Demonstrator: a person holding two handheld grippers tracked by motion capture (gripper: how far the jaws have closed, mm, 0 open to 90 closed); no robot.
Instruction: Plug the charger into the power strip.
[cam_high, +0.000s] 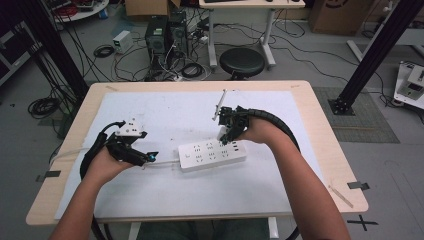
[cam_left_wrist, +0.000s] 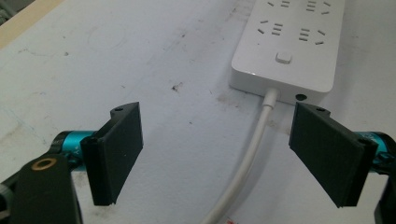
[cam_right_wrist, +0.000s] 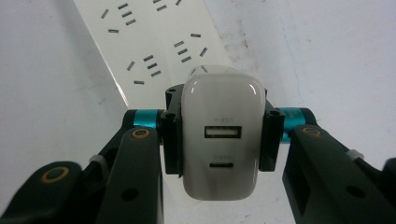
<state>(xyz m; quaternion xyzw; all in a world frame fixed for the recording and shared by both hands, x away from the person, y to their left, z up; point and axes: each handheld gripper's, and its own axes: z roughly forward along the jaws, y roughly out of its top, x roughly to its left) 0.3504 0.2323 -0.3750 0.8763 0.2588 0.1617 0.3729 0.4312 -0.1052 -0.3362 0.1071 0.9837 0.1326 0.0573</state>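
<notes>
A white power strip (cam_high: 212, 154) (cam_left_wrist: 289, 42) (cam_right_wrist: 154, 51) lies on the white mat at the table's middle, its white cable (cam_left_wrist: 252, 154) leading off to the left. My left gripper (cam_high: 150, 158) (cam_left_wrist: 219, 154) stands open, low over the mat, with its jaws on either side of the cable just short of the strip's switch end. My right gripper (cam_high: 227, 135) (cam_right_wrist: 219, 135) is shut on a white USB charger (cam_right_wrist: 222, 135), which it holds over the strip's right end. The charger's ports face the camera and its prongs are hidden.
The white mat (cam_high: 165, 115) covers most of the wooden table (cam_high: 330, 150). A thin white stick (cam_high: 220, 104) rises behind the right hand. Beyond the far edge stand a black stool (cam_high: 242, 62), computers and floor cables.
</notes>
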